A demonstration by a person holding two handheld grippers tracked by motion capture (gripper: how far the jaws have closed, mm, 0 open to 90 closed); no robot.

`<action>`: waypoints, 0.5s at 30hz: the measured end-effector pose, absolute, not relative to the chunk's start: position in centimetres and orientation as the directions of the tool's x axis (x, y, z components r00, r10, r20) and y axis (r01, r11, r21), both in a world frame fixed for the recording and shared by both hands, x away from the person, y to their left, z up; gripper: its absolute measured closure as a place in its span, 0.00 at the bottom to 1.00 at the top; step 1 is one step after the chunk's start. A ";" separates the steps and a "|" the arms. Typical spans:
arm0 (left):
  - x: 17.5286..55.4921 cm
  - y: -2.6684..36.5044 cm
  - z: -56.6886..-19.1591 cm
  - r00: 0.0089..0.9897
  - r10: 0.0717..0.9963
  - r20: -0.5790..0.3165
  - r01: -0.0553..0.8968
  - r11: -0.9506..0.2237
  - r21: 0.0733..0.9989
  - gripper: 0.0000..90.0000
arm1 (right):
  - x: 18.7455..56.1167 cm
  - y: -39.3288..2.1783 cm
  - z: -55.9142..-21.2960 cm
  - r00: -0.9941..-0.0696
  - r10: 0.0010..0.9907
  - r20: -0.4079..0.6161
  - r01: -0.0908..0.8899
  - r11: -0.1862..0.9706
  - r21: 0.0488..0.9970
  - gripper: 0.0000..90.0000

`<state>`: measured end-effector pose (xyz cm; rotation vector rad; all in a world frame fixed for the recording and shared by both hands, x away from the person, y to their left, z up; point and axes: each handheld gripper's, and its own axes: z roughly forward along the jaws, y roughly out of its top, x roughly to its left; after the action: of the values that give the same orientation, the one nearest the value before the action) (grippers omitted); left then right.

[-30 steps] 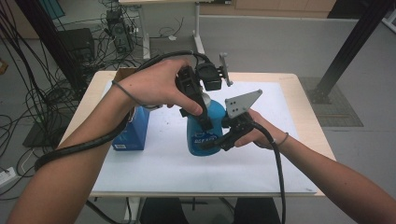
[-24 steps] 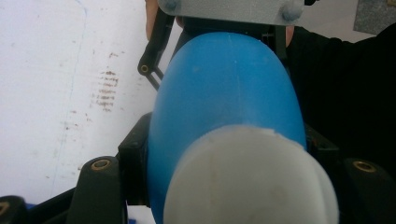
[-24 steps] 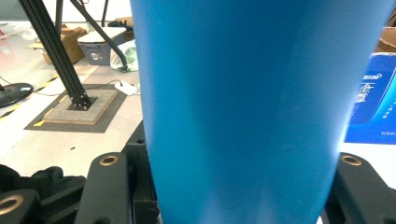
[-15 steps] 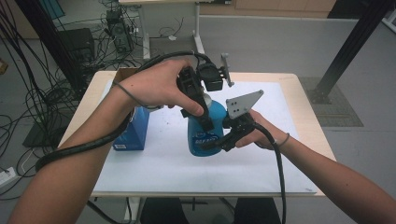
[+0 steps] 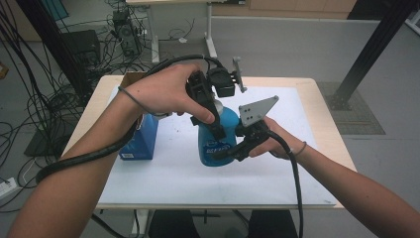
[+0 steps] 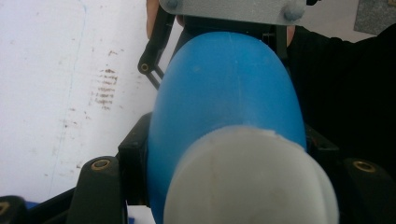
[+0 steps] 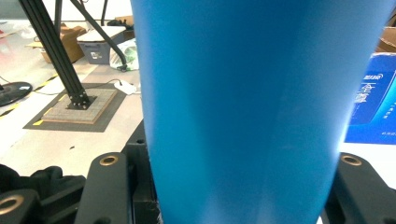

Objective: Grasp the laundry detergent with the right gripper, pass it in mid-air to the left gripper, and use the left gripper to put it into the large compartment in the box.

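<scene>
Tabletop (image 5: 317,99): light wood, largely covered by a white sheet (image 5: 198,178) that bears faint brown scuff marks, seen in the left gripper view.

Blue bottle (image 5: 212,144): stands upright on the white sheet near the middle of the tabletop. This is the landmark for the entries below. Its body is blue with a printed label low on the side facing the person; its top carries a white cap (image 6: 250,179), which the left gripper view shows from above.

Blue box (image 5: 141,141): stands on the sheet to the left of the bottle, near it but apart. White printing shows on its face in the right gripper view.

Left gripper (image 5: 210,116): comes down onto the bottle from above and from the left, held in the person's left hand (image 5: 161,94). Its jaws are clenched at the upper part of the bottle, about the neck just under the white cap; the exact contact is hidden by the cap and the hand.

Right gripper (image 5: 230,148): meets the bottle from its right side, held in the person's right hand (image 5: 272,141). Its jaws are clamped on the blue body, lower than the left gripper; the right gripper view shows the blue wall standing between both jaws.

Grey three-cornered plate (image 5: 256,110): rides on top of the right gripper, just right of the bottle's shoulder.
</scene>
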<state>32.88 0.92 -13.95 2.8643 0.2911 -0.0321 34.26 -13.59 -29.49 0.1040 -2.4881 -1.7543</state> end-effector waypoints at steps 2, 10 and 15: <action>32.9 0.9 -13.9 0.980 0.196 -0.046 0.201 -0.946 0.253 0.42 | 34.3 -13.6 -29.5 -0.993 -0.111 0.039 -0.001 0.336 0.942 0.46; 32.7 0.5 -13.8 0.979 0.203 -0.027 0.204 -0.945 0.257 0.42 | 34.4 -13.6 -29.5 -0.993 -0.109 0.032 -0.005 0.329 0.944 0.46; 32.8 0.3 -13.8 0.978 0.206 -0.024 0.205 -0.946 0.250 0.42 | 34.5 -13.7 -29.5 -0.994 -0.106 0.030 -0.006 0.323 0.946 0.46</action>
<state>32.78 0.32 -13.76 2.8713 0.3032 0.0029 34.45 -13.73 -29.50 0.1057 -2.4833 -1.7761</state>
